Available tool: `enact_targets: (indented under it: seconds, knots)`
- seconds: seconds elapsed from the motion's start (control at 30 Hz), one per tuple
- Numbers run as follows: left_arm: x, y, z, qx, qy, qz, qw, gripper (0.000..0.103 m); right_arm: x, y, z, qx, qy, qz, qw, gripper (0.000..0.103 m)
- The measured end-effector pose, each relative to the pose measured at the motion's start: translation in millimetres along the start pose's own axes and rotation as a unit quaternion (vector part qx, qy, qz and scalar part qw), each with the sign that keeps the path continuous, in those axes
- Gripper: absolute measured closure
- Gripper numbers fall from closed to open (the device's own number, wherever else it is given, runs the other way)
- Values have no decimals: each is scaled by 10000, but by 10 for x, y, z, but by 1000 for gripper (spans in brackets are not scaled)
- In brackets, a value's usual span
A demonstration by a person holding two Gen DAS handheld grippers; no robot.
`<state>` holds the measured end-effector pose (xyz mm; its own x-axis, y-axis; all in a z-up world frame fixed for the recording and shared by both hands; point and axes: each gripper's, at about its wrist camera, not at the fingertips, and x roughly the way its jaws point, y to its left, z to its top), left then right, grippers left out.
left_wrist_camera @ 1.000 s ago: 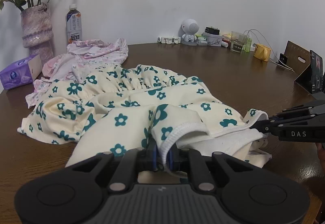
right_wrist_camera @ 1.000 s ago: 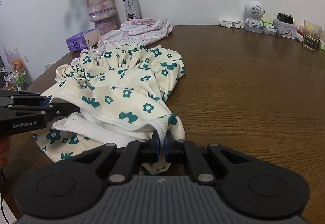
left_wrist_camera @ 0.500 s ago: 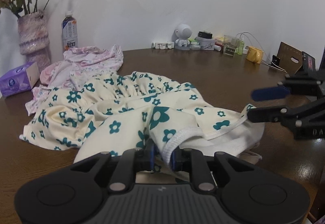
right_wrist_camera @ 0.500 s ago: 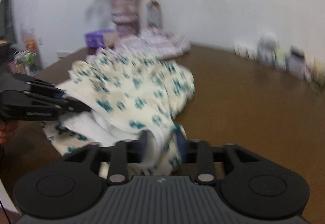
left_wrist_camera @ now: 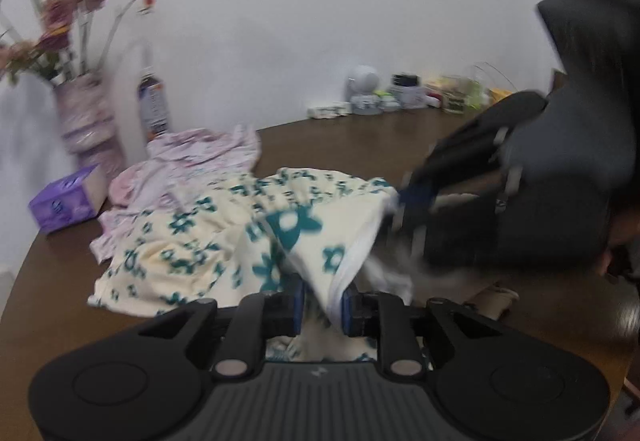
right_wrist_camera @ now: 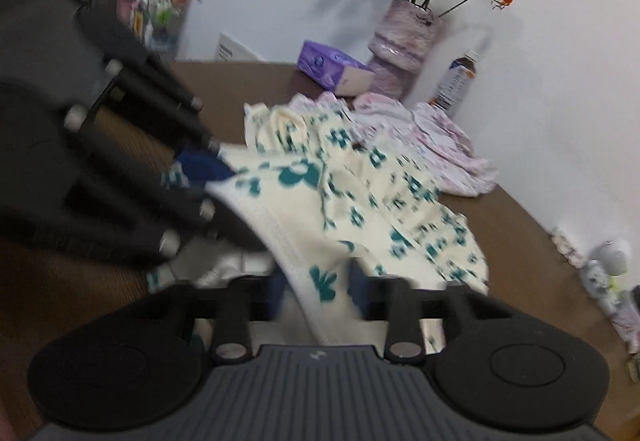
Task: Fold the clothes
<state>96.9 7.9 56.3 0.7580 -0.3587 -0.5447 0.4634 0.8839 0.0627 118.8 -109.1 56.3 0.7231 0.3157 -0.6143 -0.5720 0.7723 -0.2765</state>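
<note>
Left gripper [left_wrist_camera: 322, 301]: we've got the white-trimmed hem of the floral garment [left_wrist_camera: 208, 245] running between the blue pads; the jaws have just been easing apart, the gap looks wider than the fabric, and through the blur we cannot tell whether the pads bite.
Right gripper [right_wrist_camera: 316, 291]: we see it close in, jaws drawn in on a fold of the same cream cloth with teal flowers; they have just snapped shut on it.
Garment [right_wrist_camera: 360, 197]: we see its near hem lifted and stretched between the two grippers, the rest bunched on the brown table [left_wrist_camera: 360, 139], towards the near edge.
Pink clothes [left_wrist_camera: 192, 161]: a crumpled heap just behind the floral piece, touching it.
Tissue box [left_wrist_camera: 70, 197]: purple, near the table's left edge, beside the pink heap.
Vase [left_wrist_camera: 86, 121]: with dried roses, at the far left edge against the wall.
Bottle [left_wrist_camera: 152, 107]: upright, just beside the vase.
Far edge: small clutter along the wall, too blurred for us to name.
</note>
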Motion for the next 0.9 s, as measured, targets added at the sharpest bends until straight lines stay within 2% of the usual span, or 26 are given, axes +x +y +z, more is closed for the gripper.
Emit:
enact_targets:
  seconds: [0.03,0.1,0.2,0.23,0.33,0.4,0.47,0.53,0.63,0.77,0.9]
  knots:
    - [3,27,-9,-140,-26,36,9999,85,-2,-41,47,188,-69,79,9998,97]
    - [11,57,19,-475,-138,-6,9988,85,-96,-240,128,940,-393,174,9946,98]
    - [33,85,104,-1048,-274,-276,9937,81,-228,-552,168,2193,-836,494,9708,99]
    - [49,100,118,-1295,-296,-406,9903,78,-255,-617,173,2460,-918,561,9633,99]
    - [85,140,141,-1940,-352,-740,9776,78,-321,-692,170,2768,-1111,507,9531,99]
    - [64,130,133,-1857,-431,-710,9791,80,-366,-740,166,2961,-1233,466,9460,99]
    - [16,125,141,-1532,-510,-465,9858,91,-417,-778,131,3040,-1279,356,9434,99]
    - [-50,164,206,-1270,-610,-231,9898,95,-455,-831,69,3141,-1231,144,9413,99]
    - [-169,175,417,-741,-959,222,9924,95,-467,-897,-33,3229,-1068,-18,9404,99]
    - [-121,14,586,-239,-923,95,9954,96,-450,-756,-176,2949,-754,48,9525,99]
    - [-12,-195,515,19,-655,-175,9977,96,-437,-507,-249,2376,-435,148,9703,98]
